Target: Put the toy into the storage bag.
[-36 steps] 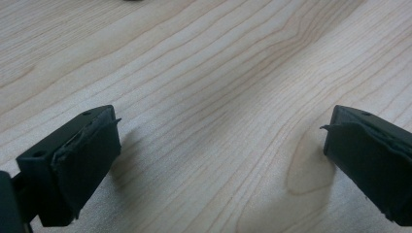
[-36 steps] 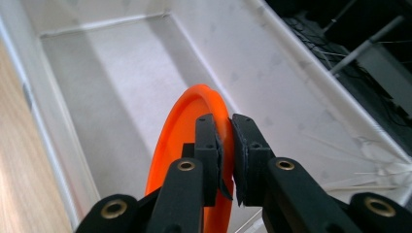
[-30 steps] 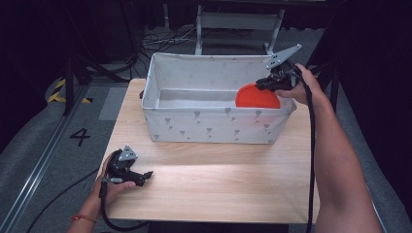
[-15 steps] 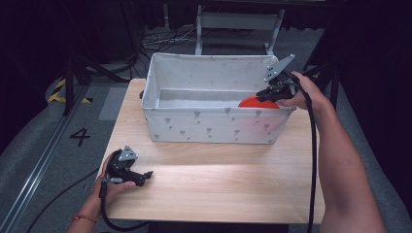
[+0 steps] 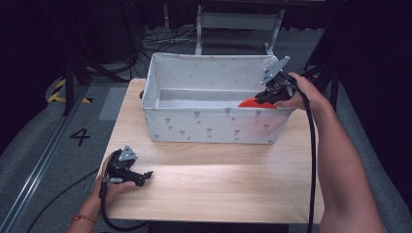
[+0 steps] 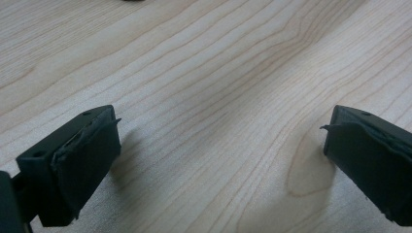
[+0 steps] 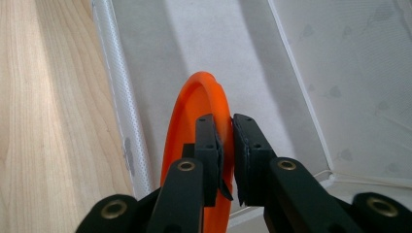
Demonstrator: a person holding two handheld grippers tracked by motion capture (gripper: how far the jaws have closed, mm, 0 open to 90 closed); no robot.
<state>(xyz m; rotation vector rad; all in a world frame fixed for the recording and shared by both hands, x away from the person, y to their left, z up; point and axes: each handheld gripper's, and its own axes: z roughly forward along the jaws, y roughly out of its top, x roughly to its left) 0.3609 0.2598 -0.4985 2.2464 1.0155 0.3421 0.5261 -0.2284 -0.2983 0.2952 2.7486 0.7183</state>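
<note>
High view: a wooden table (image 5: 218, 179) carries a white fabric box (image 5: 214, 124) with a grey pattern, set toward the far side.
Right gripper (image 5: 270, 93): reaches over the box's right end from the person's right hand (image 5: 301, 92); its jaws are clamped on the rim of an orange plate (image 5: 253, 103).
Right gripper view: the two black jaws pinch the plate's (image 7: 194, 131) upper edge between them, almost touching, with the plate standing on edge.
Plate's place: inside the box at its right end, close behind the near wall (image 7: 124, 126), mostly below the rim; whether it touches the box floor I cannot tell.
Left gripper (image 5: 145, 174): lies low on the near left part of the table in the left hand (image 5: 116, 187), well apart from the box.
Left gripper view: jaws spread wide, bare wood (image 6: 214, 97) between them, nothing held.
</note>
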